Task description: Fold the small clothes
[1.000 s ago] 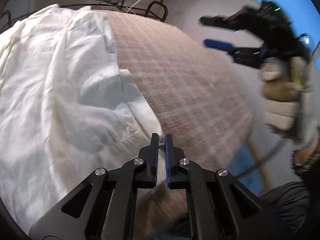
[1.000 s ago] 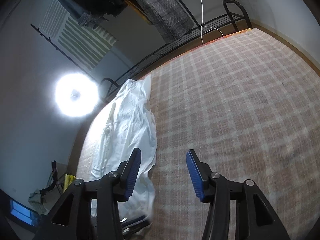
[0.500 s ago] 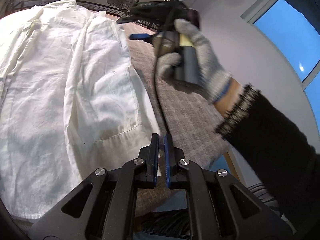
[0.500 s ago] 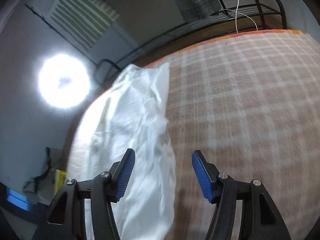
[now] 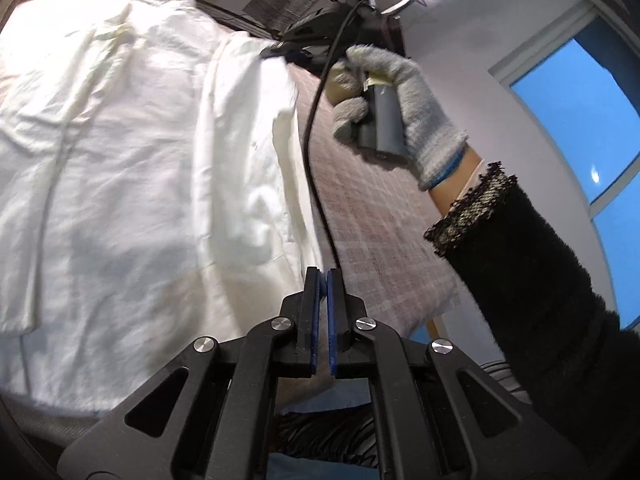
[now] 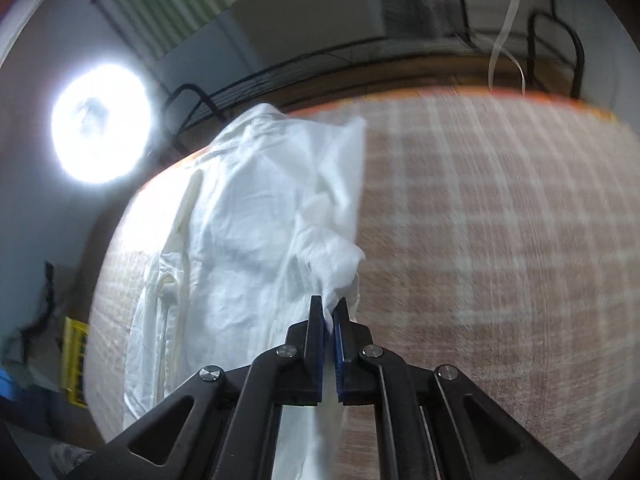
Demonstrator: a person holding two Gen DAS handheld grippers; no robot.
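A white shirt (image 5: 132, 168) lies spread on a plaid-covered table (image 5: 372, 216). My left gripper (image 5: 323, 276) is shut on the shirt's near right hem corner. My right gripper (image 6: 329, 308) is shut on the shirt's (image 6: 256, 232) right edge, with cloth pinched between the blue pads. In the left wrist view the right gripper (image 5: 292, 50) sits at the shirt's far right edge, held by a grey-gloved hand (image 5: 404, 100), with its cable hanging down along the hem.
A black metal rack (image 6: 320, 64) stands behind the table's far edge. A bright round lamp (image 6: 100, 128) glares at the left. A window (image 5: 592, 120) is on the right. The plaid table surface (image 6: 500, 240) stretches to the shirt's right.
The right gripper moved onto the shirt's far right edge and closed on the cloth; it was open before. The left gripper stayed shut on the near hem.
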